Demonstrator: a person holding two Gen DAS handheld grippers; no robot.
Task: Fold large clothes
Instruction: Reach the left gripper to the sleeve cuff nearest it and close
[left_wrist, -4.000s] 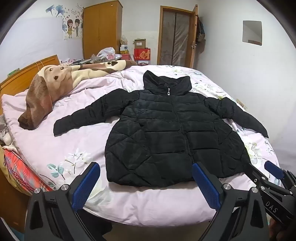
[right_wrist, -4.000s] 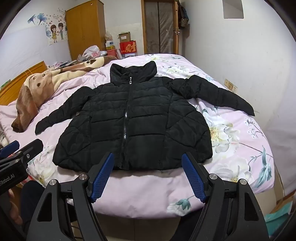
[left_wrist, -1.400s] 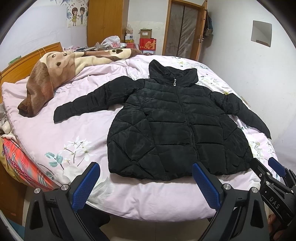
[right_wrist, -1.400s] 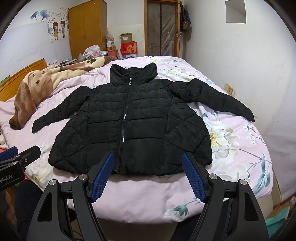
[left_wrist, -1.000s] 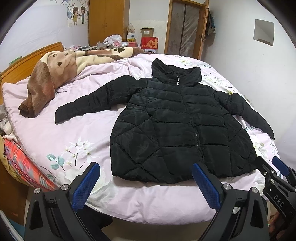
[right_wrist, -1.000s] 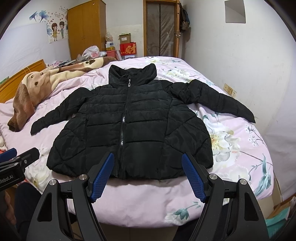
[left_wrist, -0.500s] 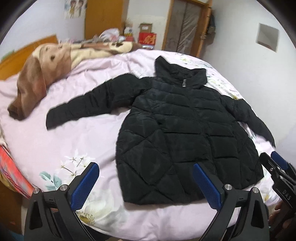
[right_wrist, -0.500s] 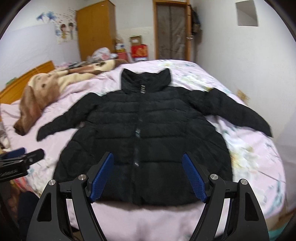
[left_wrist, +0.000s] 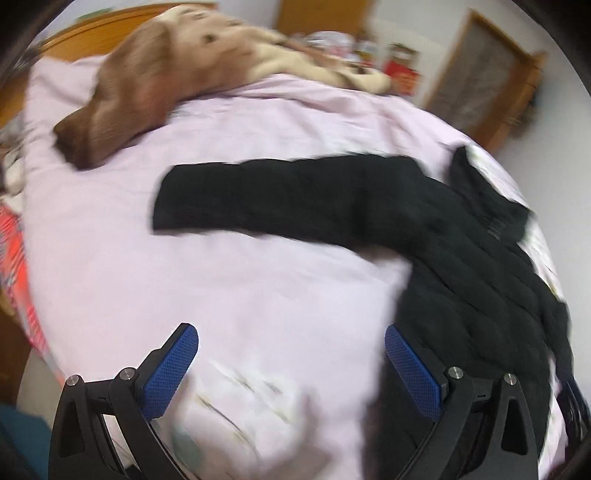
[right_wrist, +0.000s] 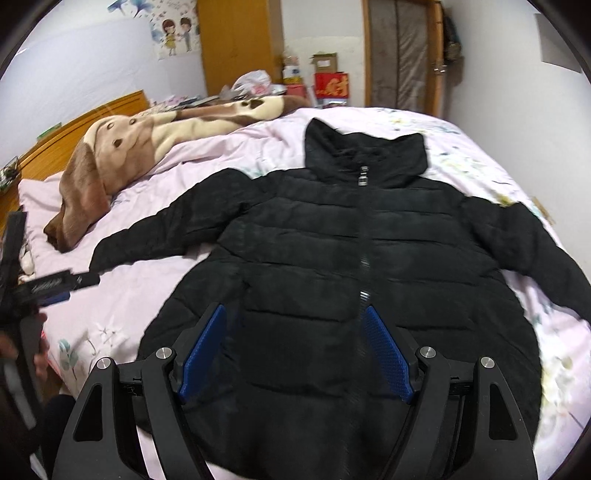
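A black quilted jacket (right_wrist: 354, 258) lies flat on the bed, zipped, collar at the far end, both sleeves spread out. My right gripper (right_wrist: 291, 347) is open and empty, just above the jacket's lower front near the zip. My left gripper (left_wrist: 291, 365) is open and empty over the pink sheet; the jacket's left sleeve (left_wrist: 280, 195) stretches across ahead of it, its cuff to the left. The jacket body (left_wrist: 480, 280) lies to its right. The left gripper also shows at the left edge of the right wrist view (right_wrist: 48, 284). The left wrist view is blurred.
The bed has a pink floral sheet (right_wrist: 122, 295). A brown and cream dog-print blanket (right_wrist: 122, 155) lies at the head by the wooden headboard (right_wrist: 74, 125). A wardrobe (right_wrist: 236, 48), boxes and a door (right_wrist: 402, 51) stand behind. A wall runs along the right.
Both grippers have moved in over the bed. The left one swung left toward the left sleeve. The right one came low over the jacket's hem. The jacket has not moved.
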